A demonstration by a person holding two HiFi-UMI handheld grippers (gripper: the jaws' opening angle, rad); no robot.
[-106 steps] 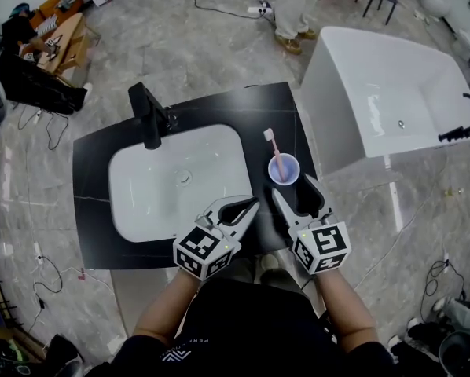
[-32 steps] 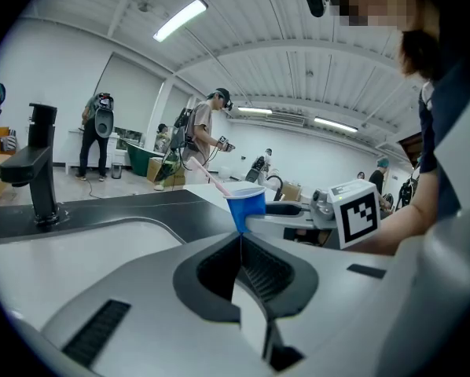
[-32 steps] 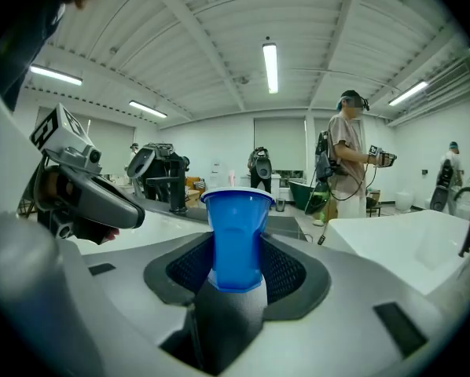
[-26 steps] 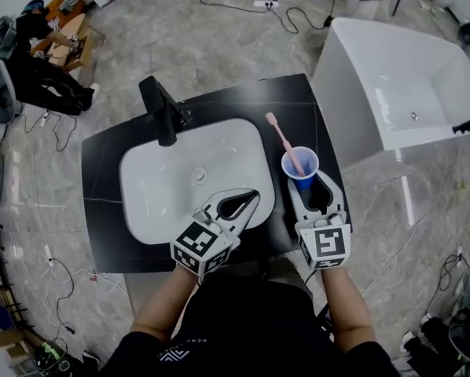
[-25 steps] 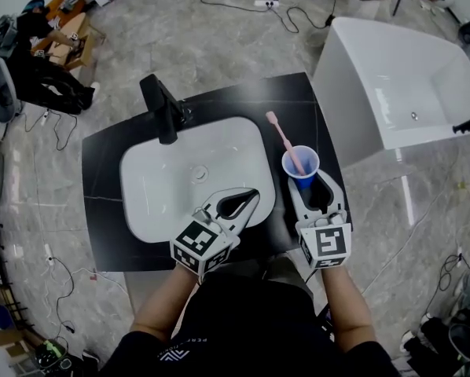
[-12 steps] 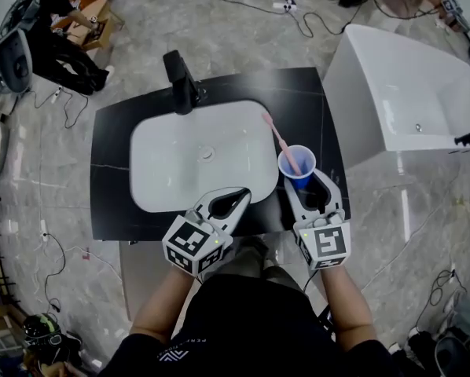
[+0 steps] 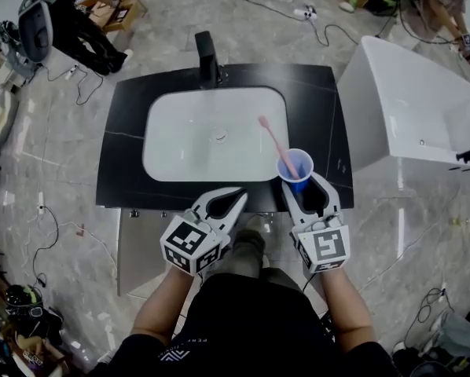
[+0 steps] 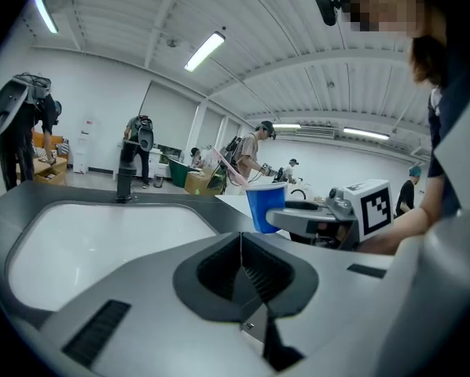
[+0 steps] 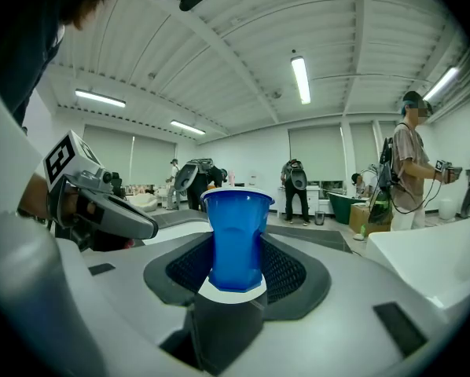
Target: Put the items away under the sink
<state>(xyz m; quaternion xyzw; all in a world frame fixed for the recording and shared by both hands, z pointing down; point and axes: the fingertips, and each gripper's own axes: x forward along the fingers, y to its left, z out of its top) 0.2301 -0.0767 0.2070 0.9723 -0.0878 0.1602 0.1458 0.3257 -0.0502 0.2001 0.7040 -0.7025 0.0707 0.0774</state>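
Right gripper point(image 7: 297, 184) clamps the blue cup point(image 7: 295, 165) — toothbrush point(image 7: 270, 137) leaning out.
Keep it upright going under the sink point(image 7: 188, 144); left gripper point(image 7: 237, 197), closed and empty, can assist.

Black faucet point(image 7: 207, 56), white bathtub point(image 7: 412, 104) (right)

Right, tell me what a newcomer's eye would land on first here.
First the blue plastic cup with a pink toothbrush leaning in it, clamped in the right tool at the front right of the black countertop. Next comes the white rectangular basin sunk into that countertop, with the shut, empty left tool by the near edge. A white bathtub stands off to the right.
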